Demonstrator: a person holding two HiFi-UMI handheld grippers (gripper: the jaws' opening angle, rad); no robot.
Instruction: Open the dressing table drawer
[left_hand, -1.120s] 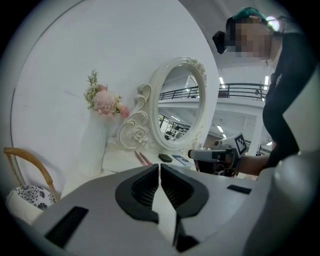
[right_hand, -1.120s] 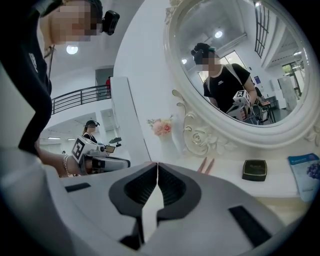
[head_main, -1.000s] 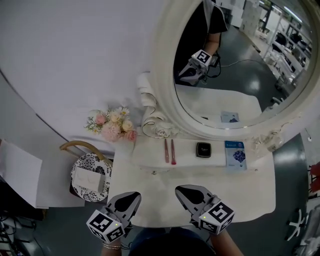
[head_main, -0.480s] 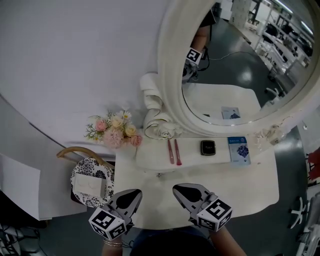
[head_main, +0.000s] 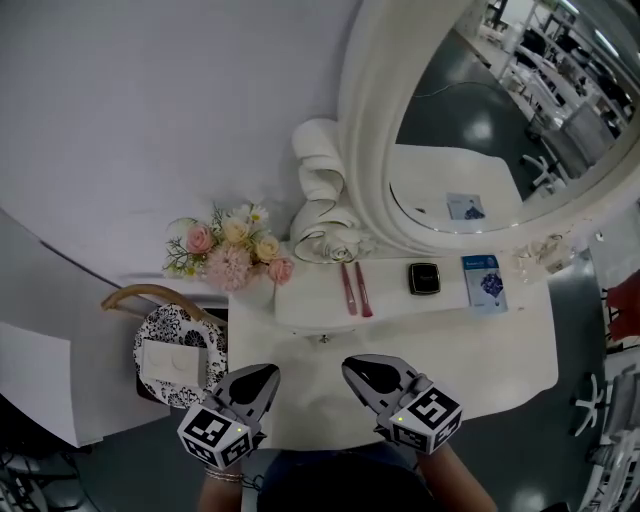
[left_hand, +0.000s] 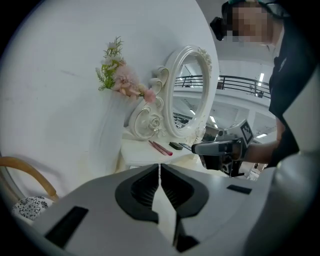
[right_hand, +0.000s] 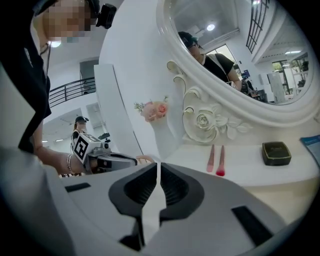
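Plainly, both claws are pressed together on nothing: the left gripper (head_main: 258, 380) and the right gripper (head_main: 362, 372) hover side by side over the front edge of the dressing table (head_main: 480, 360), pointing toward its back edge. Ahead, between their two lines, lies the drawer (head_main: 345, 324), shallow, set in the raised step along the back edge, its long axis parallel to the front edge and its small knob (head_main: 322, 338) facing them. The right gripper looks slightly nearer the knob, so it seems the likelier to reach.
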